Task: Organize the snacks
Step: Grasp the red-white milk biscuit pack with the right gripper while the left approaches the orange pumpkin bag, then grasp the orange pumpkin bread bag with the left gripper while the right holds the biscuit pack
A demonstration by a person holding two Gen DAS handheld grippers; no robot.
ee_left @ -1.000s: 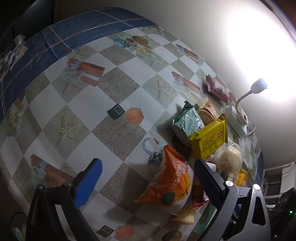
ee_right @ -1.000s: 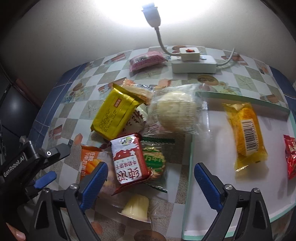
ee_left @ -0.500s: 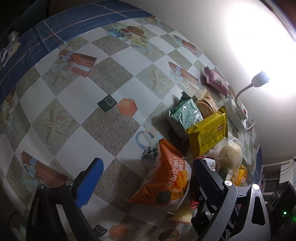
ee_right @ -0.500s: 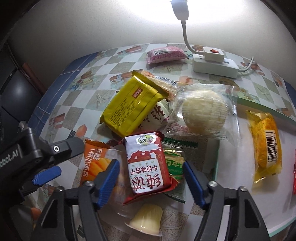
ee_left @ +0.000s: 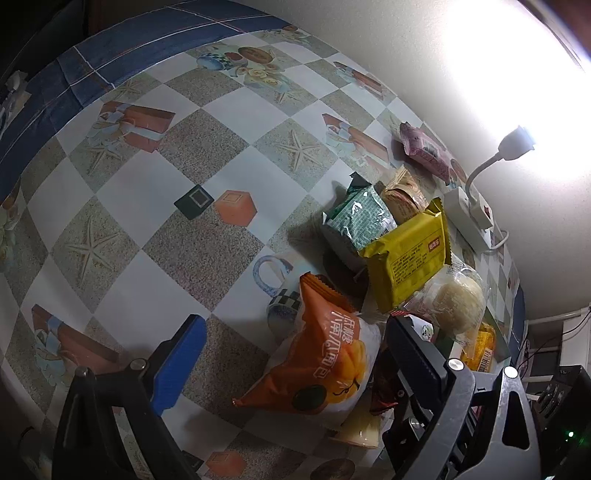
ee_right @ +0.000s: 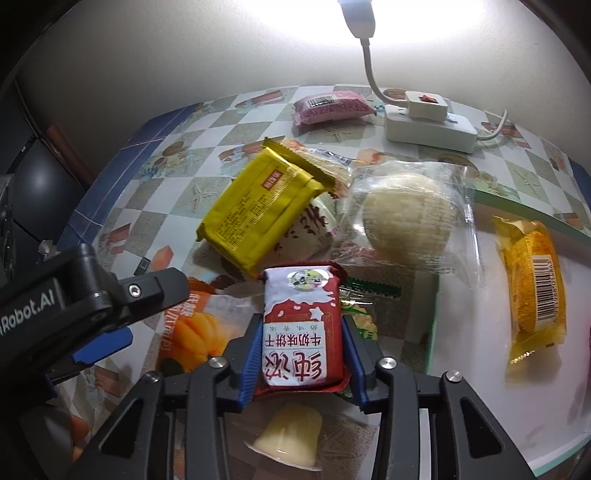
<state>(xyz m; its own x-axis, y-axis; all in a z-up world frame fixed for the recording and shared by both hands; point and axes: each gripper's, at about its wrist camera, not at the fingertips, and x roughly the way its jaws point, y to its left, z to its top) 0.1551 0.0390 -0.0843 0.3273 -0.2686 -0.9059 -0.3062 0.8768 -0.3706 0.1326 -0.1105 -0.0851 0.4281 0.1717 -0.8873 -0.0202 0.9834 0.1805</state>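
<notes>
My right gripper point(ee_right: 301, 322) has its jaws closing, and the blue pads press both sides of a red and white biscuit packet point(ee_right: 300, 295) on top of the snack pile. Around the packet lie a yellow packet point(ee_right: 258, 214), a wrapped pale bun point(ee_right: 406, 218), a green packet point(ee_left: 362, 218) and an orange pumpkin-bread bag point(ee_left: 325, 354). A pale jelly cup point(ee_right: 288, 435) sits just below my right fingers. My left gripper point(ee_left: 295, 325) hangs open to the left, over the orange bag, without touching it.
A white tray with a green rim point(ee_right: 436, 295) lies on the right and holds a yellow-orange cake packet point(ee_right: 532, 288). A pink packet point(ee_right: 332, 107), a white power strip point(ee_right: 428, 125) and a bright plug-in lamp point(ee_right: 358, 14) stand by the back wall.
The right gripper's jaws closed from wide apart onto the red and white packet and came nearer to it. The left gripper stayed open and hardly moved.
</notes>
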